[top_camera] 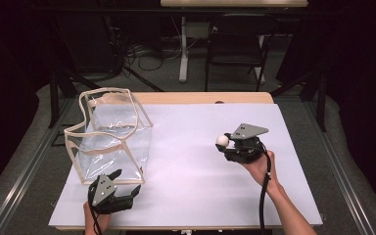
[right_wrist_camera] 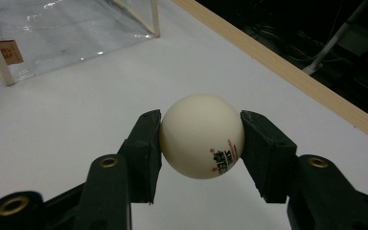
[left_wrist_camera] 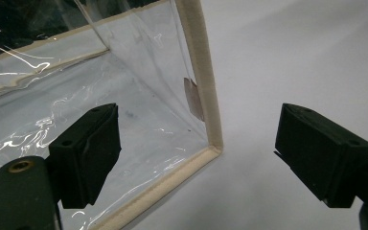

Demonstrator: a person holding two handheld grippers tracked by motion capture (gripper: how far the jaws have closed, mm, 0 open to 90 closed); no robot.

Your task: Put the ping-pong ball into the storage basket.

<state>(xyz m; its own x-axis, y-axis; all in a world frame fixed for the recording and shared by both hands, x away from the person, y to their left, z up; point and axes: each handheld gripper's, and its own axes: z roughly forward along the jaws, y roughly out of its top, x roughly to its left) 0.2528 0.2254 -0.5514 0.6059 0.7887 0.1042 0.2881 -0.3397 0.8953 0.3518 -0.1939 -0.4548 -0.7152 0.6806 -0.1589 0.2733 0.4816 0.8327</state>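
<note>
The ping-pong ball (right_wrist_camera: 202, 136) sits pinched between the jaws of the right gripper (right_wrist_camera: 201, 143), lifted clear of the white sheet (top_camera: 200, 186) on the bench; in the high view the ball (top_camera: 222, 140) shows at the gripper's tip, pointing toward the clear bag (top_camera: 110, 139). The pads bear on opposite sides of the ball near its middle, printed mark facing down and toward the camera.

The grip looks like the weak point. A smooth, light sphere held on two small flat pads could squirt out if the hand tilts or jerks, and once free it would likely bounce and roll off the bench edge (right_wrist_camera: 287, 67) that runs just beyond the jaws on their right. Squeezing harder might dent it instead.

The bag lies well ahead of those jaws, standing open with cream piping along its edges. Its soft walls sag, so the mouth may be narrower than it seems, and a ball dropped at the rim could glance off outside. The left gripper (left_wrist_camera: 196, 148) has its jaws spread wide with the bag's near bottom corner (left_wrist_camera: 213, 143) between them, touching neither pad as far as I can tell; unheld, the bag could slide or tip when nudged.

Beyond the bench: grey carpet, a dark folding chair (top_camera: 237, 41), cables, another table's leg, dark curtains.
</note>
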